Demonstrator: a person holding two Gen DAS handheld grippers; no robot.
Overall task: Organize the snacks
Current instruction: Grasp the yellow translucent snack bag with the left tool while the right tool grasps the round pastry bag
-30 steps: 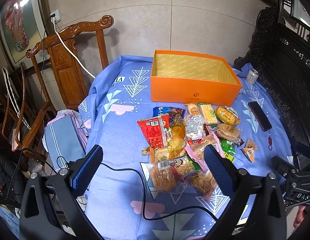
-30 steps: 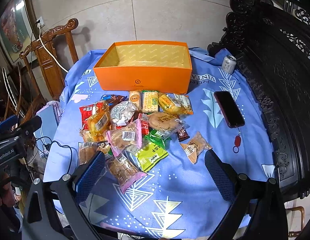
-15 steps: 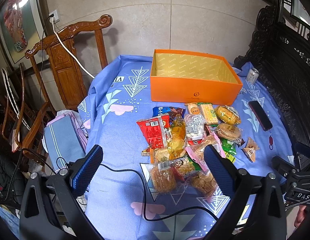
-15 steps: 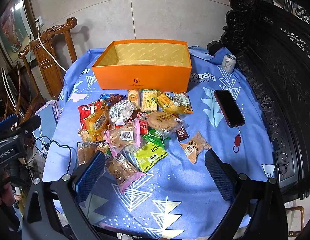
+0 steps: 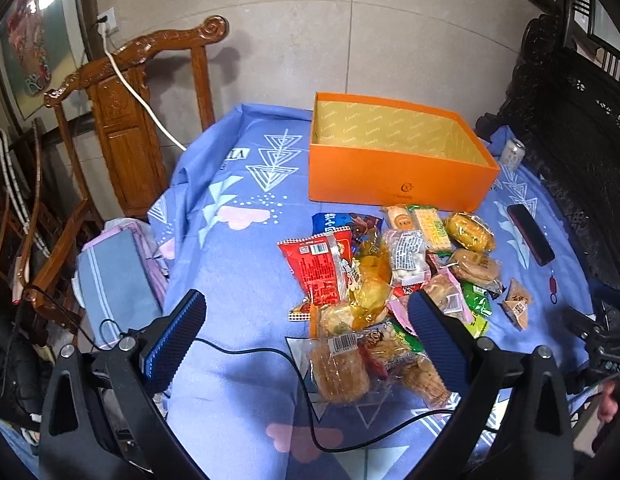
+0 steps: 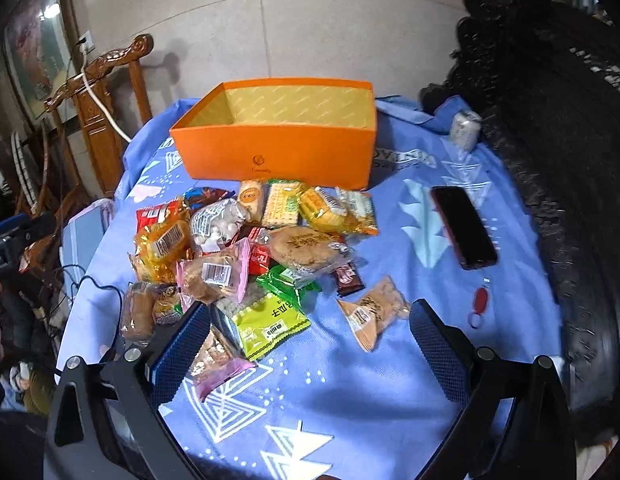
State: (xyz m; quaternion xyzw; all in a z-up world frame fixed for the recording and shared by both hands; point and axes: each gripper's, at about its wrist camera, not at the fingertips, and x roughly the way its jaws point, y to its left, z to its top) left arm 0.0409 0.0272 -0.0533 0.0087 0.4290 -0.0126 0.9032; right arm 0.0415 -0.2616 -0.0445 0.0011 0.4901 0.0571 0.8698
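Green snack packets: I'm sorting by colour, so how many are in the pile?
2 visible: a lime green packet at the pile's near edge, and a darker green packet just behind it, under the round pastry. Others may be buried.

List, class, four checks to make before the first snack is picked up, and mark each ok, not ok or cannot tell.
1. Orange box open, nothing visible inside: ok.
2. Right gripper jaws open and holding nothing: ok.
3. Left gripper jaws open and holding nothing: ok.
4. Triangular snack packet lies apart from the pile, easy to grasp: ok.
5. Phone clear of the route to the box: ok.
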